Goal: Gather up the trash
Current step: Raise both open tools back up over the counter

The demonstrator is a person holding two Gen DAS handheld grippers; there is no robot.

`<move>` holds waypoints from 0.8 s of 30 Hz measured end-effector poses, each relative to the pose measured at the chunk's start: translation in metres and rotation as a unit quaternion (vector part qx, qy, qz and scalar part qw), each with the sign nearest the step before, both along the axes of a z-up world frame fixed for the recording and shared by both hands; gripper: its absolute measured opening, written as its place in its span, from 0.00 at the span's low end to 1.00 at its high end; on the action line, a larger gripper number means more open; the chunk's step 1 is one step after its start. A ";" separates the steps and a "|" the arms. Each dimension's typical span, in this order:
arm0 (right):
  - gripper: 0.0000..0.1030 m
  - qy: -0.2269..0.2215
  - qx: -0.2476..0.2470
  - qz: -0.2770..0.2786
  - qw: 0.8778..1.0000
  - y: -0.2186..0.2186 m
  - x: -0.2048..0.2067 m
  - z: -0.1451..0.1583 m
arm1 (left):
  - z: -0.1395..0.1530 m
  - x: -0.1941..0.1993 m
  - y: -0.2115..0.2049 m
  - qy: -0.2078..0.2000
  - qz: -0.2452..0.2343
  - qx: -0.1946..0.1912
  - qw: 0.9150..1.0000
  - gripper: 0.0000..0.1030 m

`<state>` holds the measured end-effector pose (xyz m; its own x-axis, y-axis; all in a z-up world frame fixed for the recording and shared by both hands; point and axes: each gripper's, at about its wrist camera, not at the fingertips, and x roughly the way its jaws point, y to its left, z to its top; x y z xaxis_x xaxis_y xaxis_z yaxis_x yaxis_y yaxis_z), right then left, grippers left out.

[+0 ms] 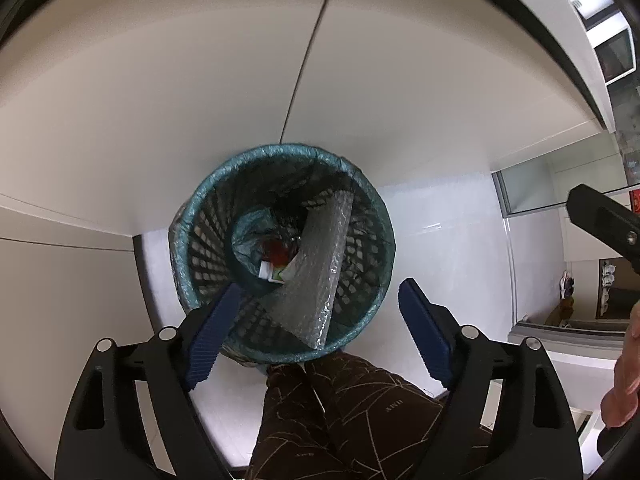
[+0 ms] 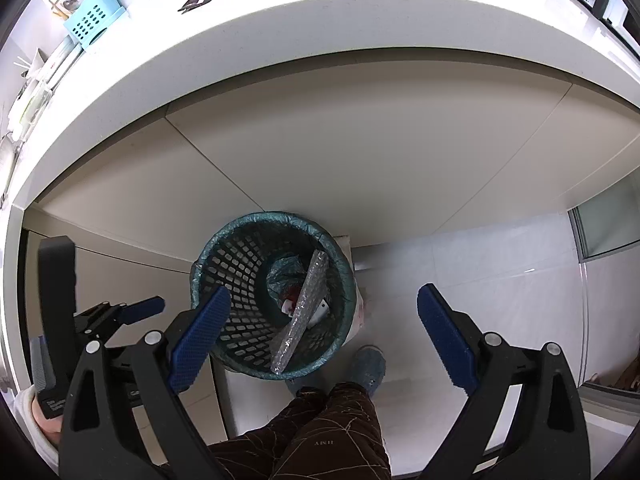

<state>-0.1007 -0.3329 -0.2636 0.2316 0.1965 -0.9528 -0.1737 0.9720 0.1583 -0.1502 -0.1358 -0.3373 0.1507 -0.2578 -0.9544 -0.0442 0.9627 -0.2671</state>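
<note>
1. The left gripper (image 1: 320,320) is held with its jaws spread wide and nothing between its blue pads (image 1: 212,340); it is pointed down over the trash bin (image 1: 208,216).
2. The right gripper (image 2: 320,328) is likewise seen released, its blue pads (image 2: 444,336) well apart and empty, and it is aimed down at the same bin (image 2: 236,256) from a little farther off.
3. In the right wrist view, the left gripper (image 2: 120,312) is seen at the left, beside the bin.
4. The bin is a round slotted basket lined with a teal bag (image 1: 296,150) folded over its rim, and it stands on the pale tiled floor (image 2: 500,280) just near the cabinet front (image 1: 160,100).
5. A sheet of bubble wrap (image 1: 316,264) is seen inside the bin, leaned from the bottom up to the near rim.
6. Small trash (image 1: 276,260), red and white, lies at the bottom of the bin, partly under the wrap; what it is cannot be told.
7. The person's legs in brown patterned trousers (image 1: 348,412) are seen just near the bin, with a slipper (image 2: 370,364) on the floor beside it.
8. A white counter (image 2: 280,32) runs across the far side, with a light blue rack (image 2: 94,20) and papers on it at far left.
</note>
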 end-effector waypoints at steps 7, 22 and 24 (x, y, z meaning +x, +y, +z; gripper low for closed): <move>0.88 -0.020 0.005 -0.008 1.000 -0.004 0.004 0.017 | 0.043 -0.006 0.013 -0.050 0.011 0.016 0.999 0.88; 0.88 -0.108 -0.001 -0.018 0.994 -0.001 0.027 0.094 | 0.139 -0.001 0.048 -0.138 0.024 0.025 0.990 0.94; 0.88 -0.114 0.001 -0.020 0.993 0.000 0.031 0.103 | 0.145 0.001 0.055 -0.142 0.031 0.025 0.989 0.94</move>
<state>-0.0696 -0.3329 -0.1611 0.4494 0.1850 -0.8740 -0.1671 0.9785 0.1211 -0.1490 -0.0811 -0.1919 0.4281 -0.1937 -0.8827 -0.0336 0.9727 -0.2298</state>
